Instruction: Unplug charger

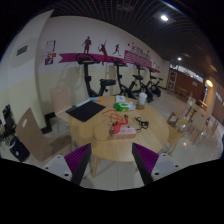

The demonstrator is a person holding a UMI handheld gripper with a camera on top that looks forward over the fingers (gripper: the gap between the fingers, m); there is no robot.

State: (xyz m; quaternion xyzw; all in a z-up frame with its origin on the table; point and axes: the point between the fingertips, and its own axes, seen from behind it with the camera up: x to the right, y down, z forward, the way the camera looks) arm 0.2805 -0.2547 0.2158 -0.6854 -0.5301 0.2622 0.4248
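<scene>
Purple pads show nearest of all, one on each finger of the hand-held gripper (113, 163), and the two fingers stand well apart with nothing between them. They hang in the air short of the near edge of a wooden surface (105, 148), pointing across it into a room that looks like a gym or break area.

Beyond the fingers, on that surface, lies a dark flat thing, maybe a laptop (85, 110) or folder, off to one side. Farther along sits a small clutter: something reddish (124, 126), something green (122, 105), and what may be loops of thin cable, though I cannot make out which of these, if any, is the charger. No plug or socket shows clearly from where the gripper is held. Pale chairs (38, 135) stand around the surface, and past it a row of exercise bikes (118, 75) lines the far wall under a band of red figures.

By my reckoning the job has hardly begun: nothing is gripped, the gripper is well apart from the clutter, and the whole approach, grasp and pull remain to be done.
</scene>
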